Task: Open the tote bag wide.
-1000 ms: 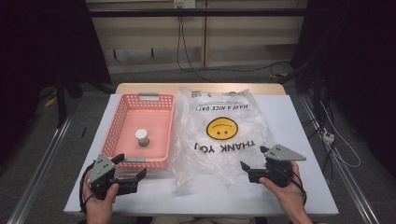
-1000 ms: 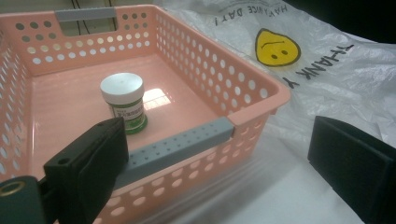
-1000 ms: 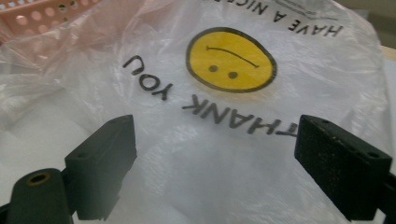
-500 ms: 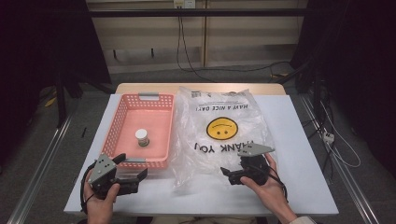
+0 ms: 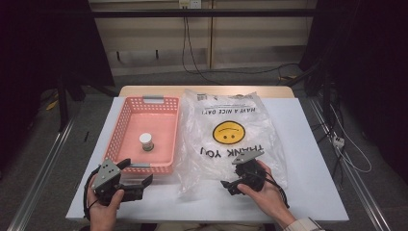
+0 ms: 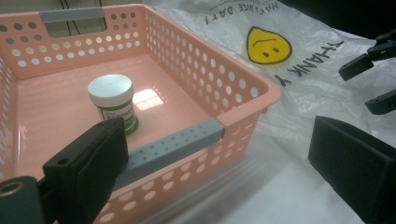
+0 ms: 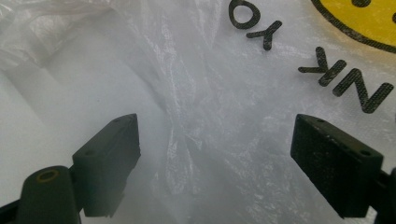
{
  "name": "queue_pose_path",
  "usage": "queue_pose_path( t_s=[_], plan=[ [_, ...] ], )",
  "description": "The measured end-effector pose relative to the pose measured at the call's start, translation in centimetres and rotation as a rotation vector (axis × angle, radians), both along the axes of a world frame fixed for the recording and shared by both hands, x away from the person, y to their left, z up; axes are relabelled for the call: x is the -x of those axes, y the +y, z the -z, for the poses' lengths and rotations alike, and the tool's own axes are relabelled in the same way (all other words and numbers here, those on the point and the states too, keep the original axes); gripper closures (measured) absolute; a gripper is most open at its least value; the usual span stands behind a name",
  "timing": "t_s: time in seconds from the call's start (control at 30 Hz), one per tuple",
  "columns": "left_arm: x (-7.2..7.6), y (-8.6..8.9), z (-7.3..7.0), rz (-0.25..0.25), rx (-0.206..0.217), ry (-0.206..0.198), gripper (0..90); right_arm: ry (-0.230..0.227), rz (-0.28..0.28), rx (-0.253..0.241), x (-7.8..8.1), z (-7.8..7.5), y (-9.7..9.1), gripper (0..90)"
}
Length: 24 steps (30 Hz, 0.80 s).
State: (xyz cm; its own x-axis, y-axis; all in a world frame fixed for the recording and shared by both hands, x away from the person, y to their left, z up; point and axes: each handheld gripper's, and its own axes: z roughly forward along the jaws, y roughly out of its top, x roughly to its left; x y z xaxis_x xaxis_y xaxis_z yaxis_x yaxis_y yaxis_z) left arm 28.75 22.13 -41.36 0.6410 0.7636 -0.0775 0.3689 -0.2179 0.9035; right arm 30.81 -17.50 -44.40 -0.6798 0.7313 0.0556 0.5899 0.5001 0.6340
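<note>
Hovering over the near part of the clear plastic bag (image 5: 231, 139), the right tool (image 5: 230, 185) has its jaws spread wide and empty — in the right gripper view crumpled film lies between them, not pinched; the bag lies flat on the white bench (image 5: 312, 159), its yellow smiley and "THANK YOU" print facing up; the left tool (image 5: 139, 184), likewise wide open and holding nothing, sits just before the near wall of the pink basket (image 5: 126, 115) — beside the bag; inside the basket stands a small white-lidded jar (image 5: 146, 141), upright.
</note>
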Motion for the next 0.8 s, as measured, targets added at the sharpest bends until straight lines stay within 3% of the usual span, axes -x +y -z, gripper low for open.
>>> queue_pose_path(
  t_s=[0.13,0.23,0.37,0.8],
  plan=[
    [0.1,-0.1,0.0,0.004,-0.002,0.001,4.6,0.005,-0.011,0.032,-0.2,0.4,0.1,17.3],
    [0.1,-0.2,0.0,0.007,-0.006,0.001,4.6,0.048,-0.03,0.045,-0.1,0.9,0.1,27.0],
    [0.1,-0.1,0.0,0.008,0.0,0.003,4.6,0.054,-0.009,0.038,-0.1,0.9,-0.1,33.7],
    [0.0,-0.1,0.0,0.012,-0.003,0.001,4.6,0.081,0.035,0.036,-0.9,0.4,-1.0,73.0]
  ],
)
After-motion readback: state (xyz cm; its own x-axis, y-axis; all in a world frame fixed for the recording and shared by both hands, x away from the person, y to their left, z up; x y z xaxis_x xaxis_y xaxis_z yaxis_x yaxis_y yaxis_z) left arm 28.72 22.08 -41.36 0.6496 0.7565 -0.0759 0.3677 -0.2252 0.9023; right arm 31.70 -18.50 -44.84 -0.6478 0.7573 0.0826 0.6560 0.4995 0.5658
